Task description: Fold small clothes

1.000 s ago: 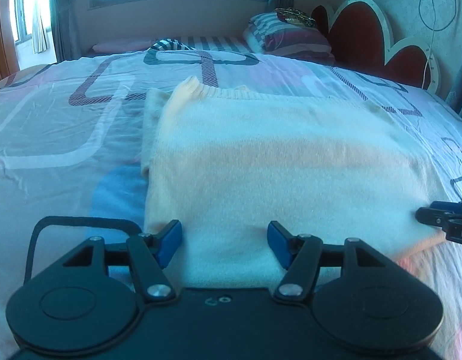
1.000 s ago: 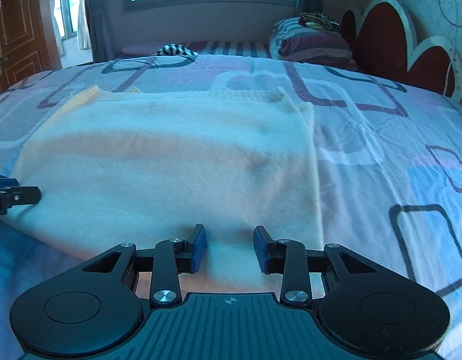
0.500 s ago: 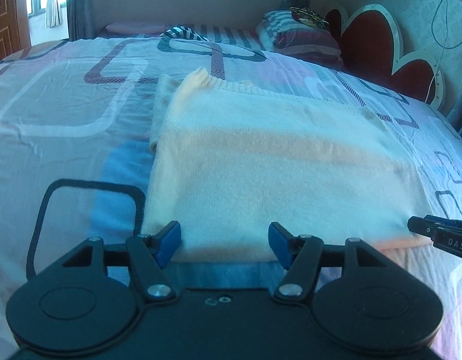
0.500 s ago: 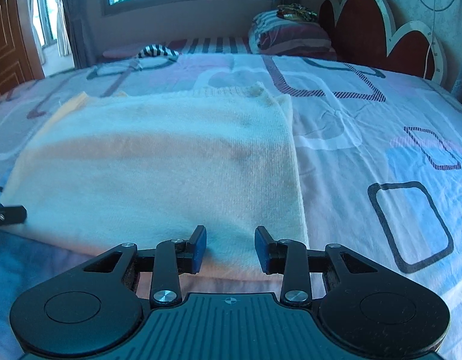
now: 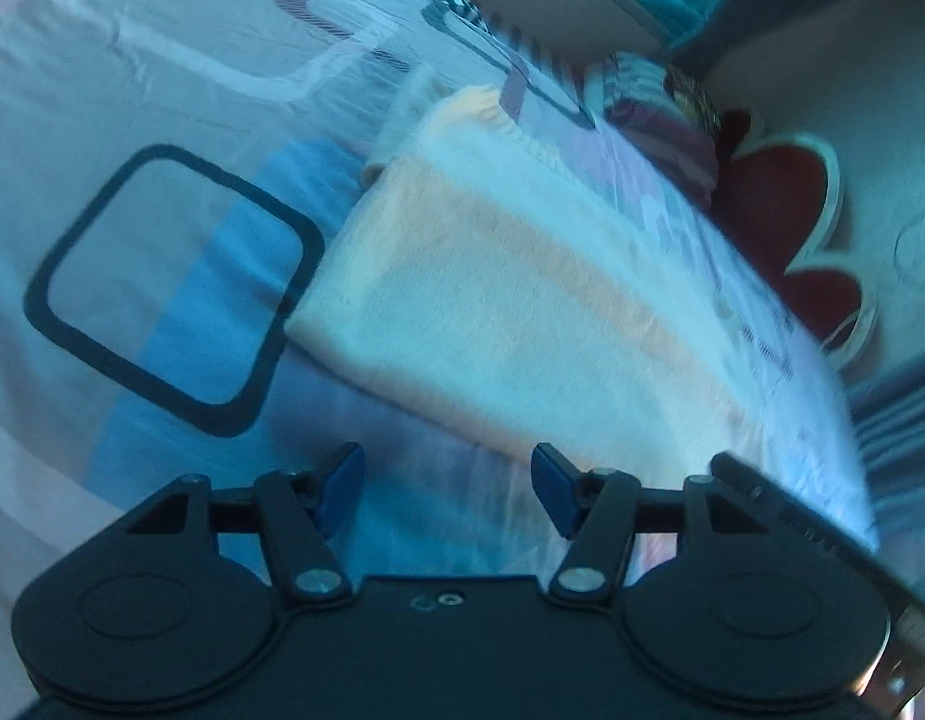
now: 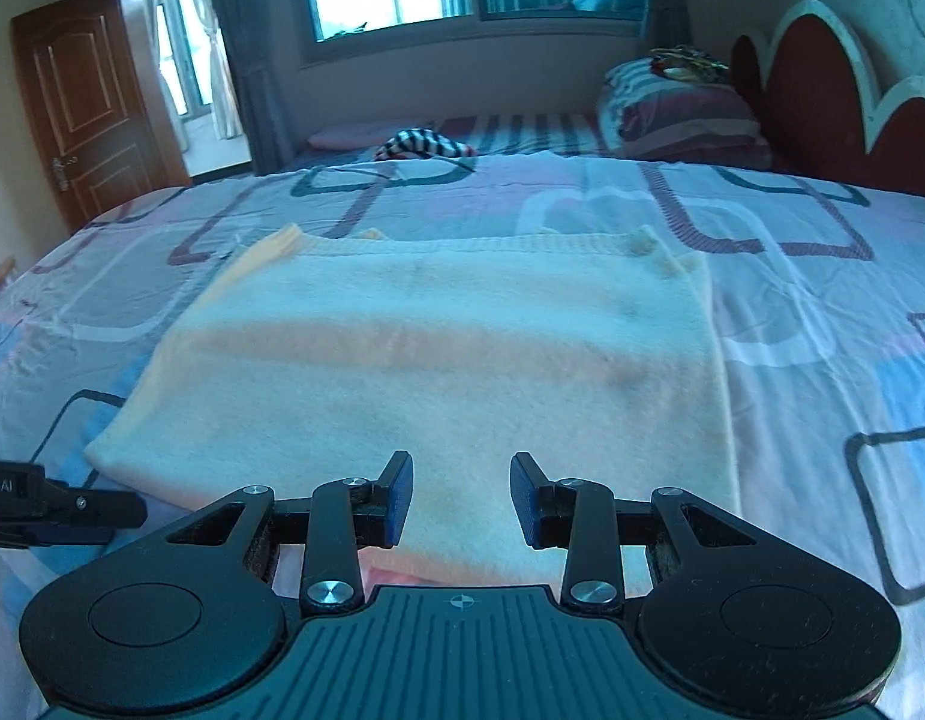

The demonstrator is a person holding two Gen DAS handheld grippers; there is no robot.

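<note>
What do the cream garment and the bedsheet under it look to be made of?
Cream garment: looks like a soft knit, wool or acrylic, with a fuzzy matte surface and ribbed edging along its far edge. Bedsheet: thin, smooth printed woven fabric, likely cotton or polyester, showing fine wrinkles.

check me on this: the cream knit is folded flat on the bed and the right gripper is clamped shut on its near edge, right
Not quite. The cream knit does lie folded flat on the bed, but the right gripper is not clamped on it: in the right wrist view its jaws stand apart over the near edge, gripping nothing.

A home bedroom: bed (image 6: 792,276), pillows (image 6: 684,114) (striped), scalloped headboard (image 6: 822,84).
</note>
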